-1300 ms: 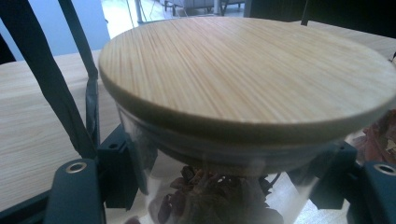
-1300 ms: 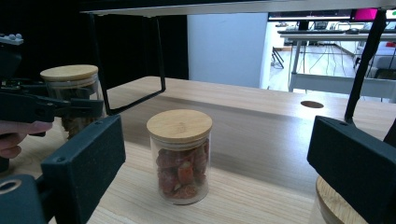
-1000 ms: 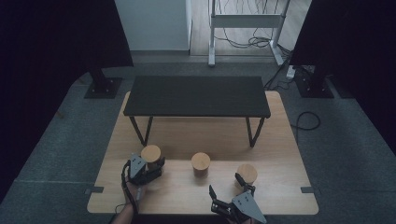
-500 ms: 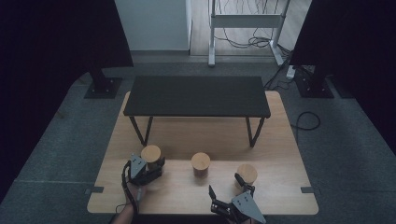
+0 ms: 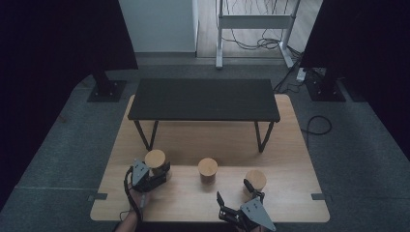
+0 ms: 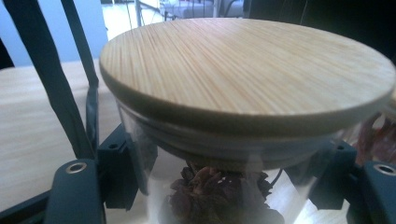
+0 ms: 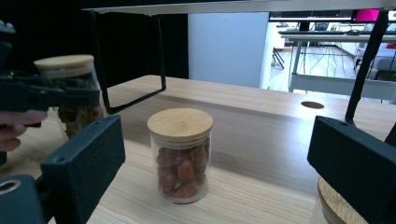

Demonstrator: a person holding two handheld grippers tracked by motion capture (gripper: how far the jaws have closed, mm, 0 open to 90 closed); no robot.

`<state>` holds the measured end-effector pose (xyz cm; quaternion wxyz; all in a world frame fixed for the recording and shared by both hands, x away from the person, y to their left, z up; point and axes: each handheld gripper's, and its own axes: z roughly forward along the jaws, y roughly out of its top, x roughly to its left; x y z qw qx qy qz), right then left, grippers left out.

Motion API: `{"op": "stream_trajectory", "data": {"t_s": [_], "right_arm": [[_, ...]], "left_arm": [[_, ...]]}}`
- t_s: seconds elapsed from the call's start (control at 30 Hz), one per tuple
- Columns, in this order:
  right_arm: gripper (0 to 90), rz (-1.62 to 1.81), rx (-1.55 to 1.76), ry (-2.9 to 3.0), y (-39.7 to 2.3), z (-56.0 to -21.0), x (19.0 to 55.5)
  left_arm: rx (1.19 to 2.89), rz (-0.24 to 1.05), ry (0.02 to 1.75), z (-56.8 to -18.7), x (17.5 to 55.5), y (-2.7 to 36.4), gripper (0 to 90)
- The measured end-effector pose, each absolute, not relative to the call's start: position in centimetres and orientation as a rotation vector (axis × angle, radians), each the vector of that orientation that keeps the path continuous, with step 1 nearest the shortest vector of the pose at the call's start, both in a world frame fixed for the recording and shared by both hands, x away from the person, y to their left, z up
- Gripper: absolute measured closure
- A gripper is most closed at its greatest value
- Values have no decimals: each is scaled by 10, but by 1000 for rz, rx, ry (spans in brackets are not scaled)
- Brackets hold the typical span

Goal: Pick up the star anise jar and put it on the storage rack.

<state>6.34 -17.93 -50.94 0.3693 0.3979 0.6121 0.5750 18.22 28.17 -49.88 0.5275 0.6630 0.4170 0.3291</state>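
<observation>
Three glass jars with wooden lids stand in a row along the near part of the bench, in front of a low black shelf on thin legs. The left gripper is clamped on the left jar just under its lid; in the left gripper view the jaws press on the glass from both sides, and dark dried pieces show inside the jar. This jar stands upright, its long axis vertical, directly below the shelf's front left edge. The right gripper holds nothing, its jaws spread wide. It lies just short of the right jar, whose lid edge shows at the lower right of the right gripper view, while the jaws frame the middle jar, which holds reddish pieces. The middle jar stands apart from both grippers, about midway between them. Judged from this layout, the left jar is the one ready to be lifted, and the shelf top lies forward and above it.
</observation>
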Motion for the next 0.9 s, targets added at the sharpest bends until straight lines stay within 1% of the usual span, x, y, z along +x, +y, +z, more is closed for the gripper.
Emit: {"op": "stream_trajectory", "data": {"t_s": [0.3,0.9], "right_arm": [[34,1472,1017,1576,-178,-509,63],[34,1467,1019,1576,-178,-510,63]], "left_arm": [[1520,792,966,-487,175,293,266],[1458,772,900,-470,164,299,266]]}}
